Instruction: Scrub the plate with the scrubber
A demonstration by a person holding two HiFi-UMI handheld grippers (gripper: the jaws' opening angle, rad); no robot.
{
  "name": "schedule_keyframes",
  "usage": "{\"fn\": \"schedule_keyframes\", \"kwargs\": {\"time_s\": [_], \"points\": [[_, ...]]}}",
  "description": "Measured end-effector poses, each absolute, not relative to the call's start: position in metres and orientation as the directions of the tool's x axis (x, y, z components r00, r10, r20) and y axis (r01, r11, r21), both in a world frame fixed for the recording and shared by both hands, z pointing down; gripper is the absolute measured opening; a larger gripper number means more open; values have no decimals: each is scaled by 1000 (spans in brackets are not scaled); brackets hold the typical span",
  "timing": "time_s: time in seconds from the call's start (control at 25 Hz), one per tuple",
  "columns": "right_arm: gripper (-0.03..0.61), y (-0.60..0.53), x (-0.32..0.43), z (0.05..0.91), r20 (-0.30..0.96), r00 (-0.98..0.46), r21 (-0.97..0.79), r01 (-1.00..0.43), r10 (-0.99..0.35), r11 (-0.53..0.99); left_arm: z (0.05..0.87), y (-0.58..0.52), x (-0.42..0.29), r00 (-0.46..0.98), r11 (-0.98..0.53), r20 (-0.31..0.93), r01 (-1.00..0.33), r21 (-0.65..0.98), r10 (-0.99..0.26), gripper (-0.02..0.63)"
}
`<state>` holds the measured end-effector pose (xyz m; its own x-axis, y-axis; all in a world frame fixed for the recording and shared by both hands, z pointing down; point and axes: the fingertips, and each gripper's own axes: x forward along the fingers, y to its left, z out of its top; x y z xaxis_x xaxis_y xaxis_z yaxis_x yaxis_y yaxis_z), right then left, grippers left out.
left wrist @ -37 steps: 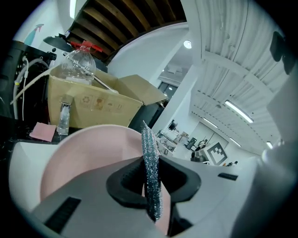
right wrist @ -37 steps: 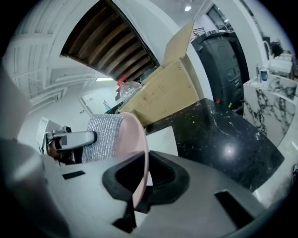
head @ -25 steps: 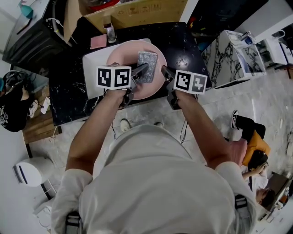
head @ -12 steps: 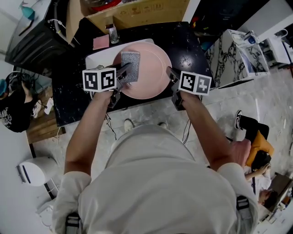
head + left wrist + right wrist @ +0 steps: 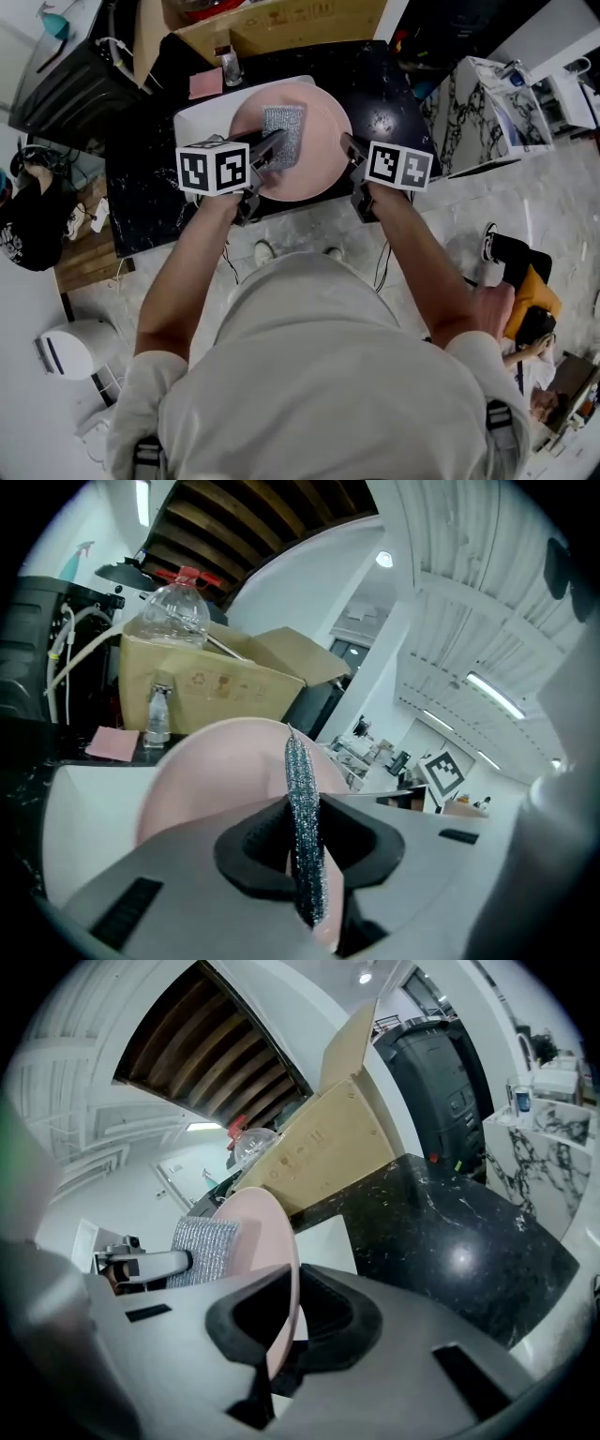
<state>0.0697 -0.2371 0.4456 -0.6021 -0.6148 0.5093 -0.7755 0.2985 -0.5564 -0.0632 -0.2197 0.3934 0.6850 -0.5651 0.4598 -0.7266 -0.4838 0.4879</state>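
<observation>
A pink plate (image 5: 314, 141) is held tilted over the black table, and my right gripper (image 5: 348, 147) is shut on its right rim. In the right gripper view the plate's rim (image 5: 278, 1260) runs edge-on between the jaws of the right gripper (image 5: 281, 1327). My left gripper (image 5: 272, 147) is shut on a silver mesh scrubber (image 5: 283, 136), which lies flat against the plate's face. In the left gripper view the scrubber (image 5: 305, 827) stands edge-on in the left gripper (image 5: 306, 855) with the plate (image 5: 211, 771) behind it. The scrubber (image 5: 200, 1251) also shows beyond the plate in the right gripper view.
A white board (image 5: 192, 127) lies under the plate on the black marble table (image 5: 394, 94). Behind stand a cardboard box (image 5: 281, 23), a small bottle (image 5: 230, 67) and a pink note (image 5: 203, 84). A marbled cabinet (image 5: 469, 112) stands at the right.
The left gripper swept the scrubber leftward across the plate, then back toward its middle. The right gripper kept its hold on the rim and barely moved.
</observation>
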Motion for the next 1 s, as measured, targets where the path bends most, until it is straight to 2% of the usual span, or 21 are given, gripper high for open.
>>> {"fn": "schedule_keyframes", "kwargs": {"time_s": [0.36, 1.0], "points": [[23, -234, 59, 440, 493, -622, -561, -762, -608, 325, 410, -209, -5, 753, -525, 451, -658, 540, -479, 72], [26, -232, 79, 449, 499, -610, -564, -768, -616, 304, 427, -214, -87, 639, -449, 524, -769, 455, -562, 72]]}}
